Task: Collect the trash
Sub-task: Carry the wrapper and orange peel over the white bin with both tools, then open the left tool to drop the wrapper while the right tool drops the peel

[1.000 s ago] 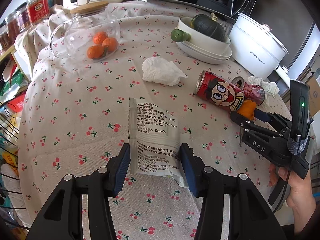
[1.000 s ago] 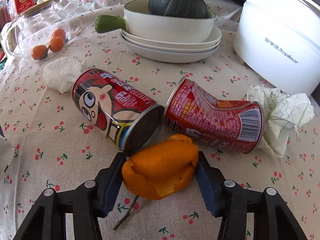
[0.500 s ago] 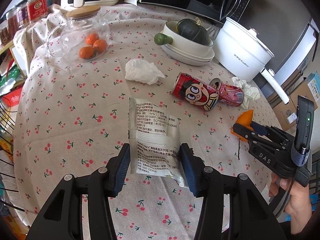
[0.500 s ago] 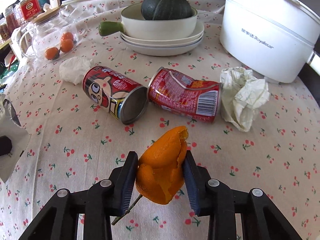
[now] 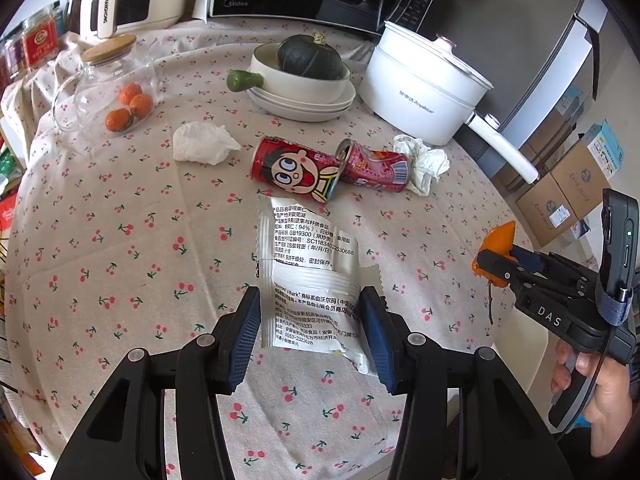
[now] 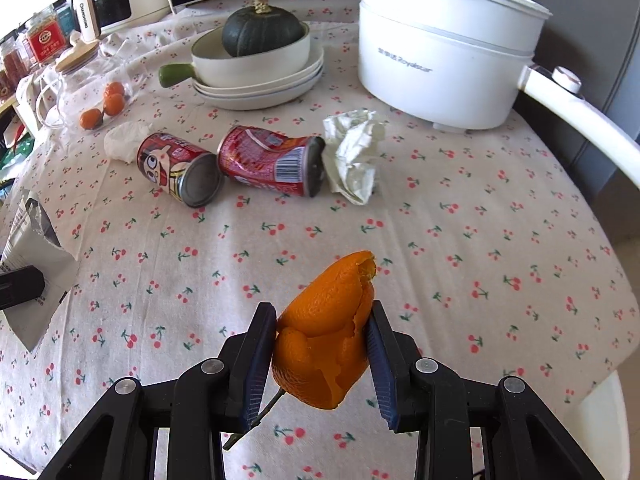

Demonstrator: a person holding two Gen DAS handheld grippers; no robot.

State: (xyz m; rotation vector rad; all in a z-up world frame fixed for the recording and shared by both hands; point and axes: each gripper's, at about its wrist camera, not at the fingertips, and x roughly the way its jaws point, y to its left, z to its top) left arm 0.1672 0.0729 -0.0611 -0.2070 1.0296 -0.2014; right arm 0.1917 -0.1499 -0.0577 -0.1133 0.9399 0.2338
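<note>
Both grippers have lifted: crinkly wrapper [image 5: 308, 276] (left), curled orange peel [image 6: 324, 336] (right).

Both the left gripper [image 5: 310, 330] and right gripper [image 6: 322, 354] are matte black linkages with silver rivets and ribbed blue pads [image 5: 246, 334], the right one lettered DAS, carrying a green-lit black module and gripped by a bare hand [image 5: 600, 396].
</note>
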